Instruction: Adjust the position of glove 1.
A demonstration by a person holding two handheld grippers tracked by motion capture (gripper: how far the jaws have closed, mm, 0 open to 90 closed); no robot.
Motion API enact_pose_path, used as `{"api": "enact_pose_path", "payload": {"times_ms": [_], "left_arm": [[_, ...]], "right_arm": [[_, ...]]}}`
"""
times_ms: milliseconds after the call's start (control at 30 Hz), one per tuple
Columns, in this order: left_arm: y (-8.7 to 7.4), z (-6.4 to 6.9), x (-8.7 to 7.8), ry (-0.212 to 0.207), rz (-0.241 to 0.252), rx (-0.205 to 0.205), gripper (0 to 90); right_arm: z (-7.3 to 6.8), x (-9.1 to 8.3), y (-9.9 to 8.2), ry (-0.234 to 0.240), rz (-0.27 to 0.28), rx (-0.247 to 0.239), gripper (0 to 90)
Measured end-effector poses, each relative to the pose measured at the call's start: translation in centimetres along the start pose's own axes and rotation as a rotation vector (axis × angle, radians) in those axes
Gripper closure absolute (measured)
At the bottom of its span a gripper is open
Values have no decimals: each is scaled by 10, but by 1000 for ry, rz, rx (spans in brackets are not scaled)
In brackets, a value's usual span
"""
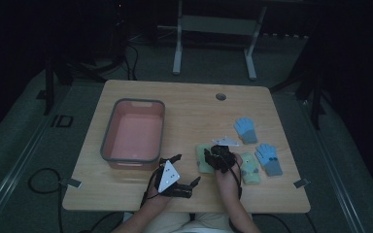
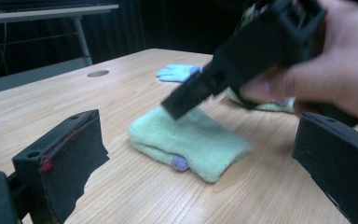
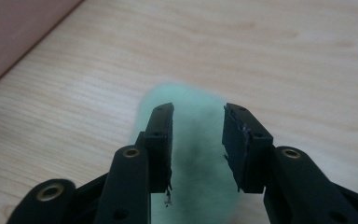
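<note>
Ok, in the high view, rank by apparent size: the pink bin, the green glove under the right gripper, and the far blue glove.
1. Pink bin, by far the largest.
2 and 3. Green glove and far blue glove: they look alike, and the right gripper covers part of the green one, so I will not rank them.
</note>
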State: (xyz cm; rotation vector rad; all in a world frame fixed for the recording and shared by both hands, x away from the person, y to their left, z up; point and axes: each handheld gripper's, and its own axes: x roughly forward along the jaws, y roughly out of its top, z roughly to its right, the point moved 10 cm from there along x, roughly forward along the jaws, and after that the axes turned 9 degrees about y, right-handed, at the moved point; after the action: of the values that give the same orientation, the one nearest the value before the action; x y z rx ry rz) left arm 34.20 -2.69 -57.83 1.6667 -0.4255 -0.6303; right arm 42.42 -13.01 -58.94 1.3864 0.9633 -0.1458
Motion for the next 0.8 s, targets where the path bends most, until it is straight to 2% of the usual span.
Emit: {"api": "enact_pose_path", "payload": {"times_ms": [67,167,200,300,367,400,467,500,567,633,667,733,800], "left_arm": [[0,0,0,-1,-2,-1,19],[0,0,0,-1,-2,-1,19],[0,0,0,-2,-1,-3,19],[0,0,0,-2,0,-1,19],[0,0,0,-2,0,-1,19],[0,0,0,0,-1,0,19],[0,0,0,0,-1,-1,19],[0,0,0,1,-1,-1,19],[0,0,0,2,0,0,18],[0,0,0,3,1,2,19],[0,0,0,4,1,2,18],[0,0,0,6,1,2,19],[0,0,0,6,1,2,19]], "right_arm": [[5,-9,7,21,24,-18,622],[9,-15,11,45,24,-31,622],[16,-24,17,54,37,-78,622],[25,-37,21,85,51,-128,628],[28,-40,21,94,50,-144,628],[37,-47,22,96,55,-155,637],[42,-55,22,115,65,-169,642],[47,-59,22,107,65,-180,643],[54,-69,22,128,73,-211,646],[61,-76,21,122,78,-241,652],[65,-81,19,140,75,-253,652],[75,-87,17,131,73,-264,661],[85,-92,11,149,60,-261,662]]}}
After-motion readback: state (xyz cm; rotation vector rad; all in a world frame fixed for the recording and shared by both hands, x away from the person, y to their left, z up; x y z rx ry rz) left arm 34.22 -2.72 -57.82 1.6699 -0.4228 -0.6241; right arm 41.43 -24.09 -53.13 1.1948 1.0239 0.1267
